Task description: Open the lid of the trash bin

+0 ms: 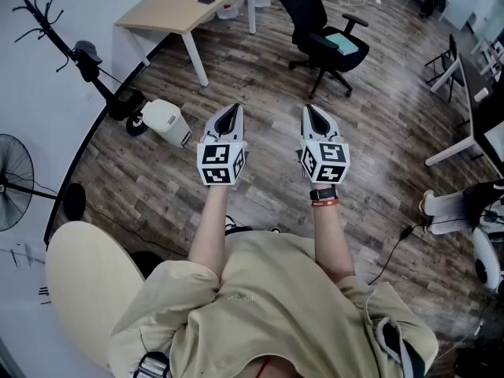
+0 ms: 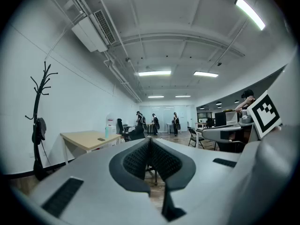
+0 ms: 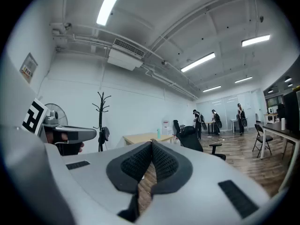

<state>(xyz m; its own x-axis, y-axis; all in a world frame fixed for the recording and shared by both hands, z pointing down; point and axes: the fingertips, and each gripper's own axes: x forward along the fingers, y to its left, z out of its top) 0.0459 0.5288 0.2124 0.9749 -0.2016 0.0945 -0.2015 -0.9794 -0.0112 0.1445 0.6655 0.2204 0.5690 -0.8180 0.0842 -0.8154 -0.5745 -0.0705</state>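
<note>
Person's beige shirt [image 1: 260,305] nearest, both forearms stretched forward. Task not begun: trash bin [image 1: 167,122] on floor at left by white wall, lid looks down, nothing touching it. Left gripper [image 1: 234,115] apart from bin, jaws pressed together, empty. Right gripper [image 1: 313,116] alongside, jaws likewise together, empty. Remaining: reach bin, lift lid. Wood plank floor [image 1: 378,148]; fan [image 1: 12,183], coat rack [image 1: 75,50], desk [image 1: 181,6], office chair [image 1: 331,46]; open office.
</note>
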